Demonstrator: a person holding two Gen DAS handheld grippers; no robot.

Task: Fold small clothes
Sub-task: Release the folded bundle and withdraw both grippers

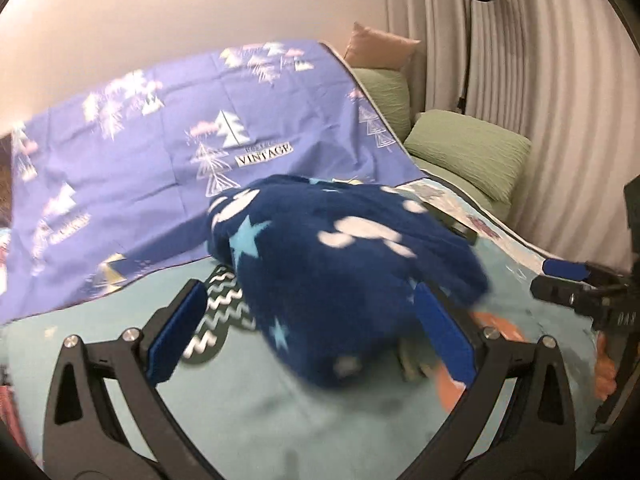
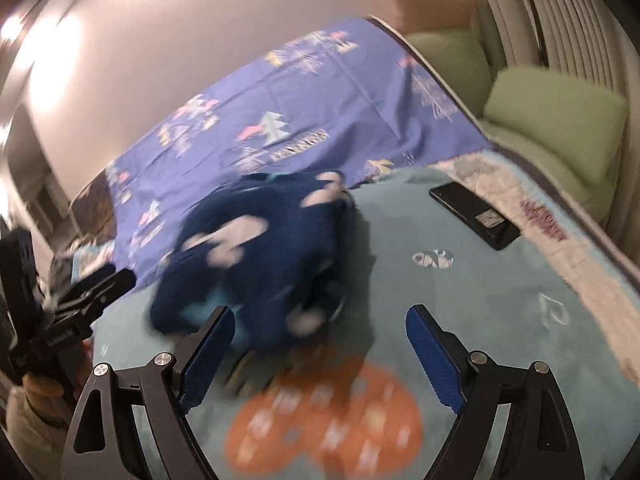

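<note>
Fleece, navy with white blobs and pale blue stars, makes up the small garment [image 1: 320,264], which sits bunched in a rounded heap on the teal bedspread [image 1: 280,420], its far edge near the purple sheet [image 1: 160,128]. Motion blur smears it in both views, so its folds and exact shape cannot be read.

In the left wrist view, the left gripper [image 1: 308,336] has its blue-padded fingers spread wide on either side of the near end of the heap; the right finger's tip is hidden by the fleece, and whether either pad touches the cloth cannot be told. At that view's right edge the right gripper [image 1: 568,276] shows as a black frame with a blue pad.

In the right wrist view, the right gripper [image 2: 320,340] is also wide apart and holds nothing, its left finger just before the garment [image 2: 256,264], the right one over bare bedspread [image 2: 480,280]. An orange print [image 2: 324,428] lies below the fingers. A black phone [image 2: 474,216] rests well to the right of the garment, and green pillows [image 2: 556,120] lie beyond it against the pleated curtain [image 2: 560,20].
</note>
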